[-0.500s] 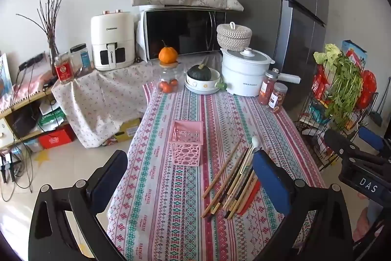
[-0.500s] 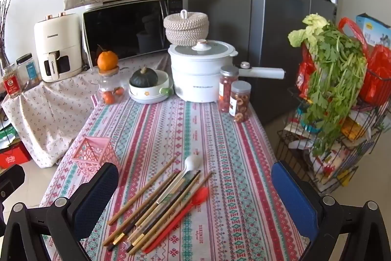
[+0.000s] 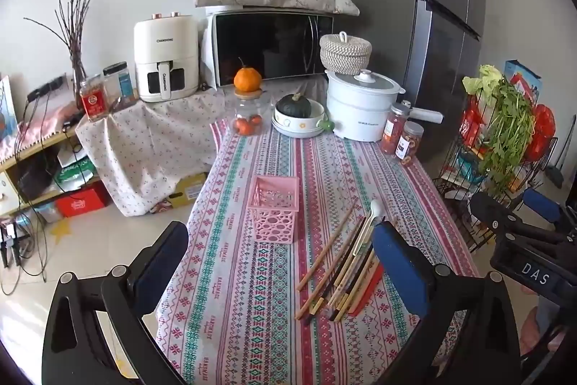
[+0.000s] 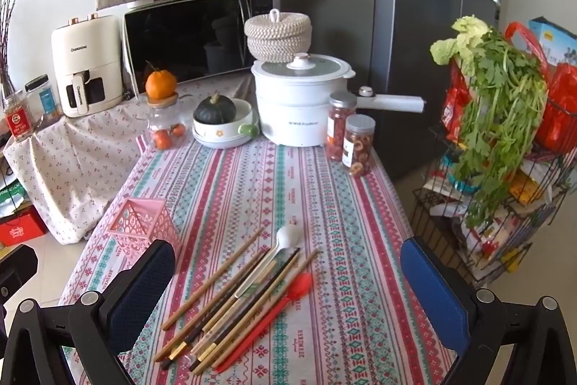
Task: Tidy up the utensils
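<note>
Pink basket point(image 3: 274, 212) looks empty to me; both tools point(image 3: 279, 262) point(image 4: 288, 280) are wide, holding nothing. Only my right view shows the red spoon point(image 4: 268, 316) fully.

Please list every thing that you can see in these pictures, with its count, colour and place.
Plastic lattice basket: one, pink, table's left side.
Chopsticks: several, wooden and dark, lying near the front.
Spoons: two, white and red, among the chopsticks.
Electric pot: one, white, far end.
Squash in bowl: one, dark green.
Orange on glass jar: one.
Snack jars: two, beside the pot.
Microwave, air fryer: behind.
Left gripper: open.
Right gripper: open.
</note>
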`<state>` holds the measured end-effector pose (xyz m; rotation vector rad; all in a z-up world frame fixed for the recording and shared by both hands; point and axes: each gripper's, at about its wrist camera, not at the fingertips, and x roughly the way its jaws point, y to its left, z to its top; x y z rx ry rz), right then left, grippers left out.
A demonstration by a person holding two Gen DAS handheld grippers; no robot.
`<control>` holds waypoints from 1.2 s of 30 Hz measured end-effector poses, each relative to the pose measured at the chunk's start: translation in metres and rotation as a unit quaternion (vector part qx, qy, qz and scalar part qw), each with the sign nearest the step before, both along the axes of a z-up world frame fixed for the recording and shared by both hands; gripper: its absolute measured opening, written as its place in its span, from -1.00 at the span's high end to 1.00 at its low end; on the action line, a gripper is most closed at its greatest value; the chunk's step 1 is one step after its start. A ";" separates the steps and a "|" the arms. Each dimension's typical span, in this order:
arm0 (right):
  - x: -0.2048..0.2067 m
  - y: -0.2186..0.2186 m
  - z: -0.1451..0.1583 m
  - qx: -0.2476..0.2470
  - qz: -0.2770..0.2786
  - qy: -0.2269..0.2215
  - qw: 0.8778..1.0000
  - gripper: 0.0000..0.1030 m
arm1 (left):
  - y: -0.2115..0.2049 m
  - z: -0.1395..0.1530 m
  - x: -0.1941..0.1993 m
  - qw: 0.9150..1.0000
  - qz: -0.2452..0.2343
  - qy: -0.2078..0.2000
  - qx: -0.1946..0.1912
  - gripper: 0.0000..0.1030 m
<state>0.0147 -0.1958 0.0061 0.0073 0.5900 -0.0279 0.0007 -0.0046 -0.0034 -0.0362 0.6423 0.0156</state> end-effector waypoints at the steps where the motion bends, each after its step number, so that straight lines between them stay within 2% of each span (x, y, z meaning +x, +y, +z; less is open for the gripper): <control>1: 0.000 0.000 0.000 0.000 0.000 0.000 1.000 -0.99 | 0.000 0.000 0.000 1.000 0.000 0.000 0.000 -1.00; 36: 0.001 0.002 0.001 0.002 0.002 0.001 1.000 -0.99 | 0.007 0.001 -0.002 1.000 0.008 -0.004 -0.005 -1.00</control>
